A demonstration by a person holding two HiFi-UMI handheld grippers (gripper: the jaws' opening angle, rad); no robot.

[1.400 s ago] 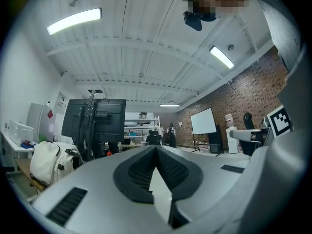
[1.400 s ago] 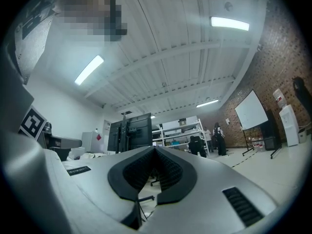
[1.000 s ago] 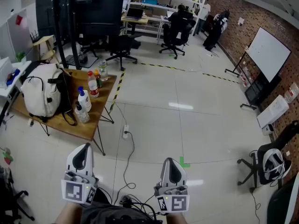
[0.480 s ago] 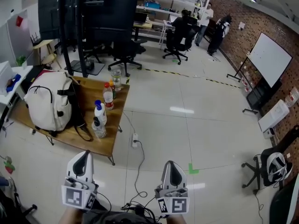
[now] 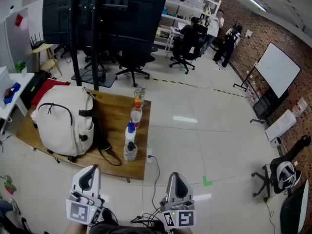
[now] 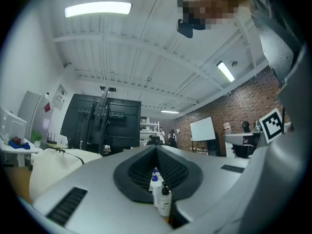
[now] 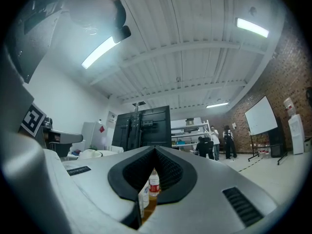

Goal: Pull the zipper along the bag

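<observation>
Clearly the approach step: nothing gripped, nothing reached yet.
Left gripper (image 5: 87, 173) and right gripper (image 5: 176, 180) sit near, jaws pressed together on nothing. Far left of them, the white bag (image 5: 61, 123) stands on the wooden table (image 5: 114, 116), bottles (image 5: 130, 140) at its right. Next, I judge: close in, find the zipper (image 5: 53, 105) pull, open one gripper, pinch it.

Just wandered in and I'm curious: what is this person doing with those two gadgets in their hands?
A person holds a two-jaw gripper in each hand, low in front of them. The left gripper and the right gripper are both shut and hold nothing. Ahead, a white backpack sits on a wooden table beside a row of bottles. Neither gripper touches the backpack, so the zipping job has not begun.
</observation>
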